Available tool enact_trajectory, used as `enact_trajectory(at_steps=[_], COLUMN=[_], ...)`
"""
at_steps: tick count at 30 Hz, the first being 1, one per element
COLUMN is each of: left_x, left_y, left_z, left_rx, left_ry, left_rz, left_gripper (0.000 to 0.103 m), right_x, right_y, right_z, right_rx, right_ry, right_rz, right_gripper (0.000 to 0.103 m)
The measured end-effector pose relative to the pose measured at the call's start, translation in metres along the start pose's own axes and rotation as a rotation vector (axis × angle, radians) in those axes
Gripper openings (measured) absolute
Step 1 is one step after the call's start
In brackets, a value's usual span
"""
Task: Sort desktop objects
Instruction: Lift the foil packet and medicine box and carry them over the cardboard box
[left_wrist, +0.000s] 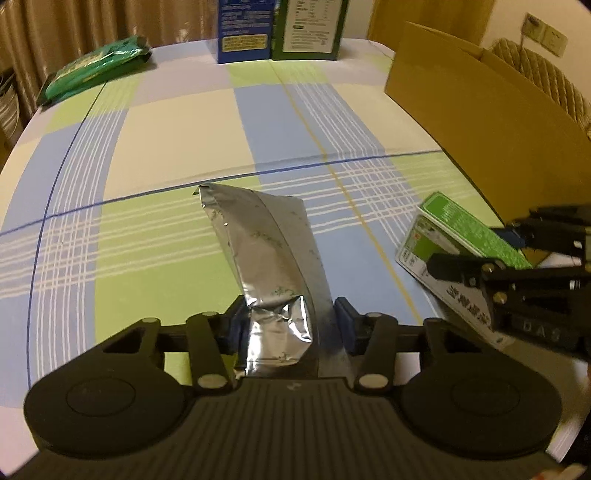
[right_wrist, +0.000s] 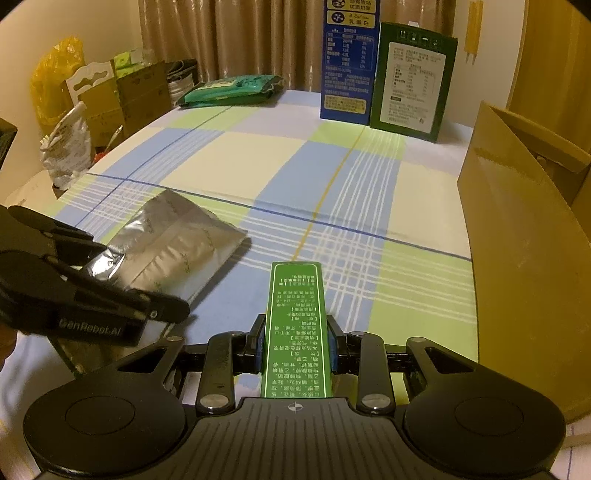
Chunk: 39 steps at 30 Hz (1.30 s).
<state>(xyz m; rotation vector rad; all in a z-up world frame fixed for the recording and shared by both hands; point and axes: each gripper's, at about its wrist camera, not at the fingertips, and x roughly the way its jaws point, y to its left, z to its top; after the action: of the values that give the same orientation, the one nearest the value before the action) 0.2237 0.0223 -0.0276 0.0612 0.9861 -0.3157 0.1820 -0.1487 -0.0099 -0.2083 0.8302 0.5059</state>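
Observation:
A crumpled silver foil pouch lies on the checked tablecloth and runs back between the blue pads of my left gripper, which is shut on its near end. In the right wrist view that pouch lies at the left with the left gripper clamped on its corner. My right gripper is shut on a long green box with white print, held edge-up over the cloth. In the left wrist view the green box and right gripper are at the right edge.
An open cardboard box stands along the table's right side. At the far edge stand a blue carton and a dark green carton, with a green packet lying to their left. Boxes and bags crowd the floor beyond the left edge.

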Motion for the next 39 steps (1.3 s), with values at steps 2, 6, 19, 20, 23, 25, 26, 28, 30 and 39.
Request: enact_trajectory(at_steps=[2, 6, 19, 20, 23, 25, 26, 28, 30, 39], left_x=[-0.003, -0.011, -0.003, -0.002, -0.003, -0.004, -0.004, -0.007, -0.01, -0.034], left_y=[-0.005, -0.018, -0.021, -0.023, -0.029, -0.031, -0.031, -0.03, -0.028, -0.033], left_z=[-0.001, -0.008, -0.009, -0.009, -0.01, -0.012, -0.012, -0.013, -0.014, -0.025], left_rx=[0.024, 0.077, 0.098, 0.11, 0.155, 0.174, 0.174, 0.16, 0.132, 0.075], left_ry=[0.003, 0.001, 0.038, 0.039, 0.033, 0.026, 0.021, 0.011, 0.004, -0.028], left_rz=[-0.008, -0.016, 0.002, 0.006, 0.022, 0.027, 0.028, 0.024, 0.013, -0.003], left_gripper=[0.039, 0.037, 0.046, 0.047, 0.042, 0.04, 0.039, 0.037, 0.035, 0.035], right_x=[-0.001, -0.001, 0.003, 0.004, 0.008, 0.007, 0.007, 0.004, -0.001, -0.029], right_y=[-0.001, 0.0, 0.005, 0.006, 0.01, 0.012, 0.011, 0.01, 0.009, 0.011], right_z=[0.0, 0.0, 0.0, -0.001, -0.004, -0.005, -0.005, -0.005, -0.004, -0.012], right_rx=[0.004, 0.011, -0.004, -0.01, -0.05, -0.052, -0.044, -0.028, -0.021, 0.028], right_ry=[-0.001, -0.005, -0.004, -0.003, -0.006, -0.009, -0.01, -0.02, -0.036, -0.082], right_rz=[0.0, 0.002, 0.002, 0.001, -0.013, -0.016, -0.014, -0.013, -0.014, -0.017], right_gripper=[0.028, 0.028, 0.028, 0.028, 0.028, 0.028, 0.028, 0.028, 0.028, 0.028])
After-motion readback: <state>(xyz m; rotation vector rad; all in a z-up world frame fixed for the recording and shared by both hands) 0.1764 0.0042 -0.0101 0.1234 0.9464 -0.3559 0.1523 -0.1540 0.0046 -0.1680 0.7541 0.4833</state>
